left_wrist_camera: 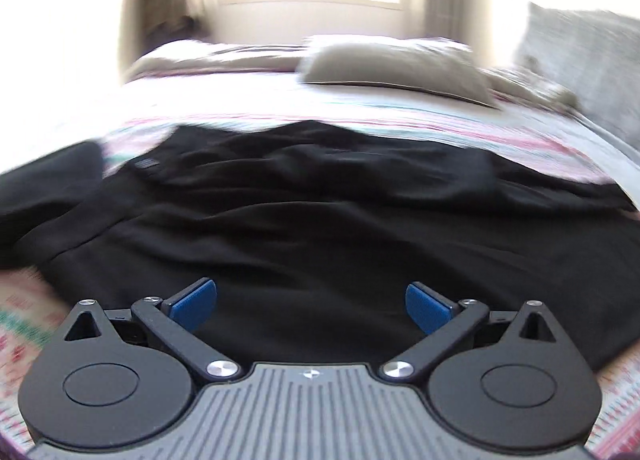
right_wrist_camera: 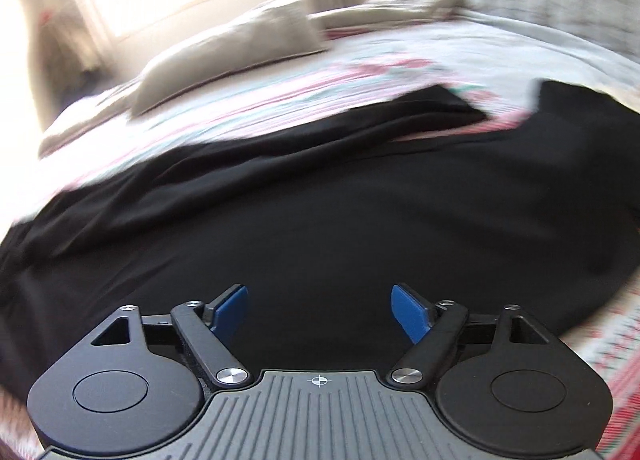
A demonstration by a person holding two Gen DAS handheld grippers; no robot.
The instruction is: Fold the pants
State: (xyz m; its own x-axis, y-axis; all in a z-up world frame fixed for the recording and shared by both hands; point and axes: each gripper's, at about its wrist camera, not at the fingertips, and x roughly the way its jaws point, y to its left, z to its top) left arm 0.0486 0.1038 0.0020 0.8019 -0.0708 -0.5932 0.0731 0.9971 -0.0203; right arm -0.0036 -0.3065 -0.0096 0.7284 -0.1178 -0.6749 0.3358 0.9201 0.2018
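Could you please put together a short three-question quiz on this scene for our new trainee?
1. True or false: the left gripper is clamped on the black pants.
2. What do the pants lie on? A) a wooden floor B) a patterned bedspread C) a chair
3. In the right wrist view, what grey thing lies on the bed beyond the pants?

Key
1. False: its jaws stand wide apart with nothing between the pads; the right gripper is open too.
2. B
3. A pillow.
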